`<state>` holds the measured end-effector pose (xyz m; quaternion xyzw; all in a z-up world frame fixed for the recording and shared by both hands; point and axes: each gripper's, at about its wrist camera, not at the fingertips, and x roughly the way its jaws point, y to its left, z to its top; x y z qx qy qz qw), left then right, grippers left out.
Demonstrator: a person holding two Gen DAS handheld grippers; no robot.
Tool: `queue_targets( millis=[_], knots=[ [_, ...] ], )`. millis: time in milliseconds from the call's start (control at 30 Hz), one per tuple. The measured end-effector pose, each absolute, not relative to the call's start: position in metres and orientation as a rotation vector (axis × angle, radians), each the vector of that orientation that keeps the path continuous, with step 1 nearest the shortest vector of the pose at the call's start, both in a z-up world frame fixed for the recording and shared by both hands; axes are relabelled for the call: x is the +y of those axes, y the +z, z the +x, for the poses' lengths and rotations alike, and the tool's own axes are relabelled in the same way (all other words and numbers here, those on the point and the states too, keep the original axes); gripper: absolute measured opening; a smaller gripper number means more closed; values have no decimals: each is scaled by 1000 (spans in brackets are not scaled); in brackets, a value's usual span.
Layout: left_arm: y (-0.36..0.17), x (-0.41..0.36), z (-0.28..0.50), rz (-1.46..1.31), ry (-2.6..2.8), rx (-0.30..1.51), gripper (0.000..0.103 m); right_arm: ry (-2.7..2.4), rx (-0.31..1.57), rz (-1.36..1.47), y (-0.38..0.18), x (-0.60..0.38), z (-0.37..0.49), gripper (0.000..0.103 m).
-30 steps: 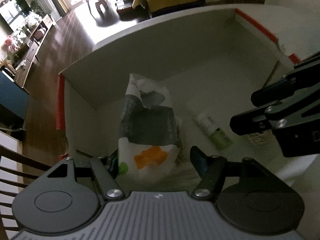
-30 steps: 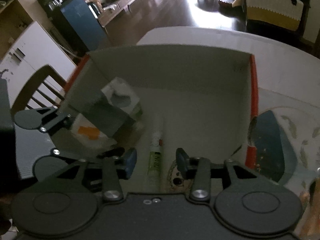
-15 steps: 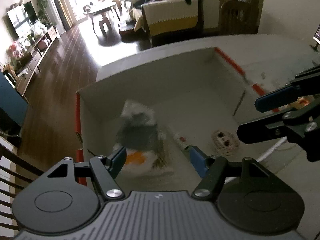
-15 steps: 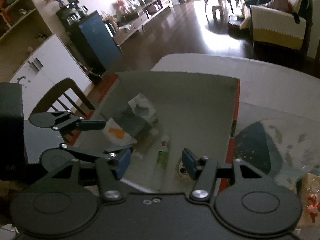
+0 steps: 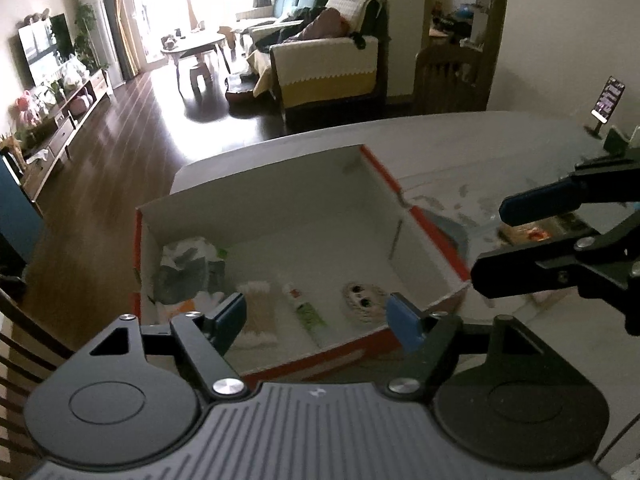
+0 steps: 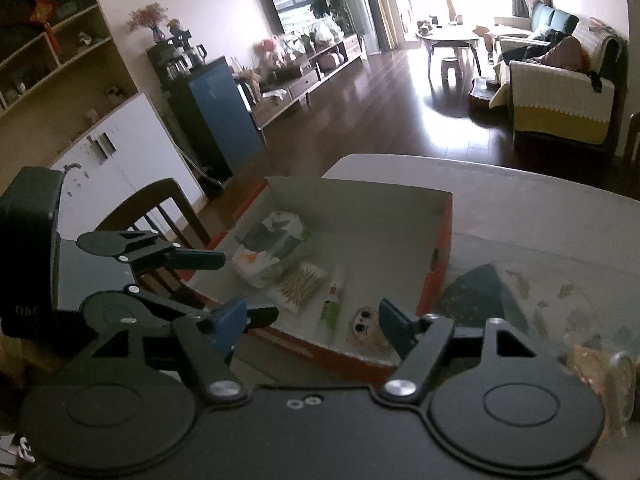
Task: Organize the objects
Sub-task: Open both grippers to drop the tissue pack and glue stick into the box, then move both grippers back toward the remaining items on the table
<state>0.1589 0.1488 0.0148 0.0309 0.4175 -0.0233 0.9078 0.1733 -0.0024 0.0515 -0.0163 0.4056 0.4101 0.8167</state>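
Both the left gripper and right gripper hang spread and empty above the box – where the tissue pack lies – so a careless reach could clip its rim.

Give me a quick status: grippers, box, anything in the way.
Left gripper open, empty. Right gripper open, empty. Box holds pouch, swabs, tube, round toy. Nothing blocking.
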Motion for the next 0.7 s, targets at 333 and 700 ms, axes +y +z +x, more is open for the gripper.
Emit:
queue_targets(
  millis=[333, 700],
  knots=[
    [25, 115, 133, 9, -38, 825, 79, 874, 745, -98, 60, -58, 140, 82],
    [16, 56, 124, -58, -57, 811, 88, 797, 700, -86, 53, -140, 130, 84]
  ],
)
